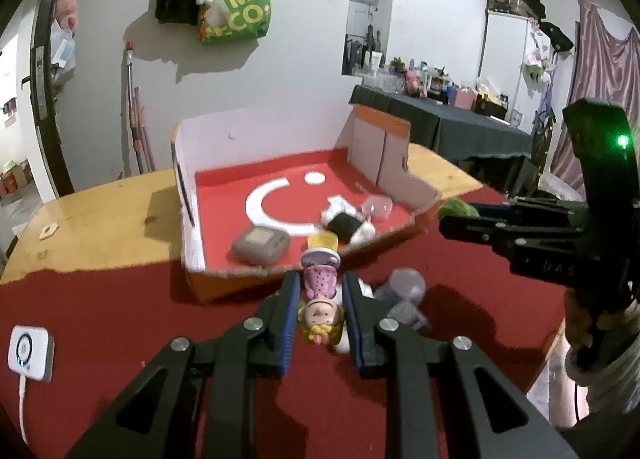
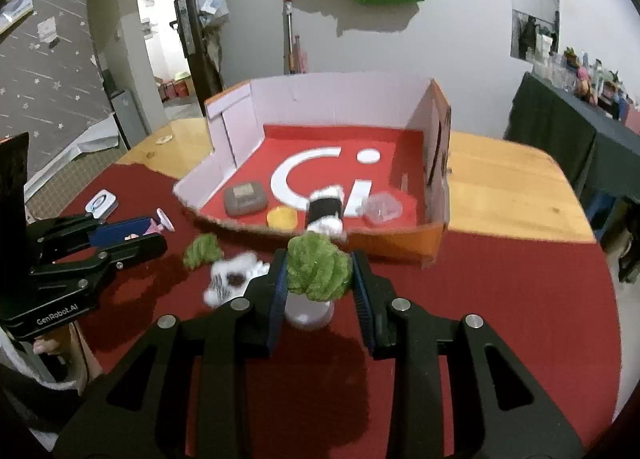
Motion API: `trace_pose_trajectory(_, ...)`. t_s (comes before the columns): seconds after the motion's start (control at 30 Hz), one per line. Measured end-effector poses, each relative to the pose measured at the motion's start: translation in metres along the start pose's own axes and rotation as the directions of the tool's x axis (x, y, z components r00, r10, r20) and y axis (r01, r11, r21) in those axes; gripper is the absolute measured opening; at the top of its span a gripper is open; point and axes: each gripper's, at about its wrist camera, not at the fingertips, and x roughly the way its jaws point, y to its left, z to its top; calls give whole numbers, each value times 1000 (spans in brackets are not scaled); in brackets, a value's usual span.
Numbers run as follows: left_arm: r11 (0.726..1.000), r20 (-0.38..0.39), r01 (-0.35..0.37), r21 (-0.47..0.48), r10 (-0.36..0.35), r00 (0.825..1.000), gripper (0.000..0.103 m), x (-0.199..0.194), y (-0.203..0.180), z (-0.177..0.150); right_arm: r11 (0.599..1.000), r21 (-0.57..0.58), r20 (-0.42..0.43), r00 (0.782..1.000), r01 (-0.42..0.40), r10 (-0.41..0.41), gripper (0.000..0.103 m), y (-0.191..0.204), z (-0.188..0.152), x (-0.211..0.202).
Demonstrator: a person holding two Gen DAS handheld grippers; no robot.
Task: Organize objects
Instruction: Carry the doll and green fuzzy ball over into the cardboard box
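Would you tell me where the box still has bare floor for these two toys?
The box floor is free along the back wall and around the white logo. The front edge is crowded: grey case, yellow lid, black-and-white plush, clear cup.

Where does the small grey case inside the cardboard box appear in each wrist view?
Left wrist view: the grey case lies below centre, in the box's near left corner.
Right wrist view: the grey case lies left of centre, by the box's left wall.
Shared landmark: the yellow lid to its right.
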Motion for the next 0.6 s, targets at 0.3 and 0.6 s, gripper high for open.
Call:
trace_pose_trajectory(0.3,999,-86,-30,24,32,996,23,63,6,58,997,-62,-73,996,49,-54,30,-8,62,50)
trace_pose_trajectory(0.6,1000,-251,-18,-13,14,968,23,135,24,85,992,-66,-282,952,106,-120,30,-32,93,129)
